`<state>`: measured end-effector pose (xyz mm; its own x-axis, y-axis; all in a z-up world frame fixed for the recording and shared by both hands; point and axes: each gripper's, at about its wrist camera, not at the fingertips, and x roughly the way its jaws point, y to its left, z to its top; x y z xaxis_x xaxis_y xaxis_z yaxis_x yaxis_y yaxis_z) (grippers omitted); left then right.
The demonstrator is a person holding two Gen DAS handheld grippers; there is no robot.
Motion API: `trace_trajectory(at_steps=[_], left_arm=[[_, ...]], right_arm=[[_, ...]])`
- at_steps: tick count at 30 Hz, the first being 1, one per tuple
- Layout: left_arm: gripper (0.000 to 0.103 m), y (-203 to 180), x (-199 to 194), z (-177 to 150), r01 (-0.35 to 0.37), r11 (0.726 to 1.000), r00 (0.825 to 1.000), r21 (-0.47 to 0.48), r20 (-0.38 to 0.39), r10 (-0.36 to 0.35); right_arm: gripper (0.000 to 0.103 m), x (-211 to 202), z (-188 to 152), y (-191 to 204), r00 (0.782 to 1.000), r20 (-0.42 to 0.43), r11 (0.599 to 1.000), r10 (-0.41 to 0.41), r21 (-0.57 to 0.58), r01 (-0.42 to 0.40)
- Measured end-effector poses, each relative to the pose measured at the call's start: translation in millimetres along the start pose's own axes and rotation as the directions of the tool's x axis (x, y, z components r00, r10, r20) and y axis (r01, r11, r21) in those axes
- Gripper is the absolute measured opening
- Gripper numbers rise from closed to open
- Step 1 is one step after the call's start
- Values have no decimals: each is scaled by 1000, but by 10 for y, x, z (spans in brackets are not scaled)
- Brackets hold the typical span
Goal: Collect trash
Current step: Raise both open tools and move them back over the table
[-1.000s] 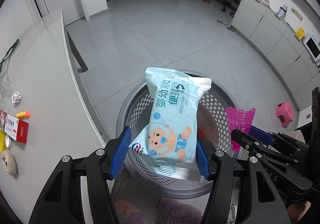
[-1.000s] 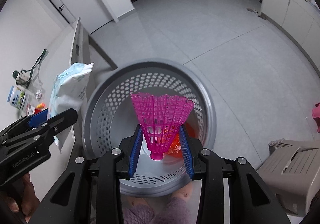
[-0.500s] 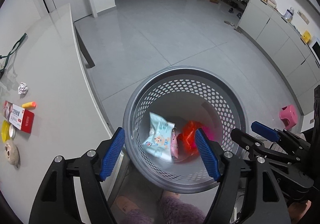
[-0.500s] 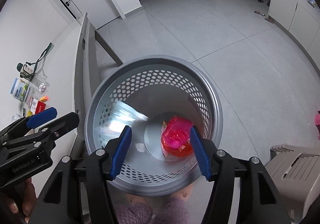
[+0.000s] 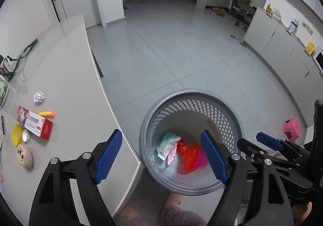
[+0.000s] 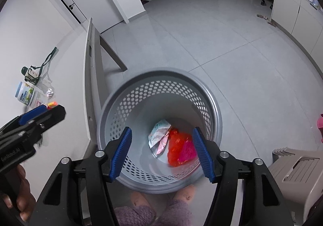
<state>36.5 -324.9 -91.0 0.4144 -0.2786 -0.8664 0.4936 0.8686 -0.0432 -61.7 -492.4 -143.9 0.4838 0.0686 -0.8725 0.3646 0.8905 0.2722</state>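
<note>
A grey perforated basket [image 5: 193, 92] [image 6: 161, 71] stands on the floor by the table's edge. At its bottom lie a light blue baby-wipes pack [image 5: 168, 143] [image 6: 158, 134], an orange-red wrapper [image 5: 187, 151] [image 6: 175, 149] and a pink shuttlecock [image 5: 198, 159] [image 6: 188, 150]. My left gripper [image 5: 161, 135] hangs above the basket's left rim, its jaws opening with nothing between them. My right gripper [image 6: 162, 131] hovers over the basket's mouth, its jaws also opening and empty. Each gripper shows at the edge of the other's view.
On the white table [image 5: 70, 88] lie a crumpled paper ball [image 5: 39, 96], a red box [image 5: 35, 123], an orange-tipped yellow piece [image 5: 47, 114], a yellow lid [image 5: 17, 137] and a beige toy [image 5: 25, 157]. A beige stool [image 6: 298, 171] stands at right. The person's slippered feet [image 6: 181, 193] stand beside the basket.
The left gripper let go of the wipes pack and the right let go of the pink shuttlecock; both fell into the basket. Both jaws widened and both grippers rose.
</note>
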Motion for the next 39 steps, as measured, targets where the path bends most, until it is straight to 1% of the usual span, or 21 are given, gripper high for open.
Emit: trace_trajectory(at_steps=[9, 14, 16, 18, 23, 26, 33, 36, 39], left_arm=[[84, 111, -465, 164, -12, 1000, 995, -12, 97, 13], [84, 212, -639, 223, 8, 1000, 993, -24, 118, -5], [84, 260, -756, 251, 12, 1000, 990, -27, 141, -8], [84, 305, -857, 268, 10, 1000, 986, -26, 164, -6], [84, 499, -1112, 241, -14, 999, 978, -29, 209, 20], [85, 643, -1203, 177, -18, 998, 977, -57, 212, 29], [85, 1022, -1362, -29, -70, 987, 973, -142, 209, 99], [85, 1237, -1428, -138, -95, 978, 969, -185, 208, 134], [85, 1480, -1478, -275, -117, 964, 966, -239, 197, 166]], right_arm=[[63, -326, 147, 107, 999, 51, 999, 7, -42, -5], [64, -460, 306, 191, 998, 64, 998, 9, -57, -6], [63, -521, 366, 253, 997, 76, 997, 12, -71, -6], [63, -597, 411, 324, 994, 106, 996, 12, -92, -2], [64, -655, 450, 464, 989, 144, 995, 25, -96, -11], [64, -636, 428, 577, 990, 133, 993, 40, -119, -25], [64, -522, 420, 993, 991, 93, 977, 95, -202, -75], [64, -449, 391, 1264, 989, 71, 962, 126, -252, -105], [64, -396, 359, 1453, 989, 51, 951, 142, -284, -122]])
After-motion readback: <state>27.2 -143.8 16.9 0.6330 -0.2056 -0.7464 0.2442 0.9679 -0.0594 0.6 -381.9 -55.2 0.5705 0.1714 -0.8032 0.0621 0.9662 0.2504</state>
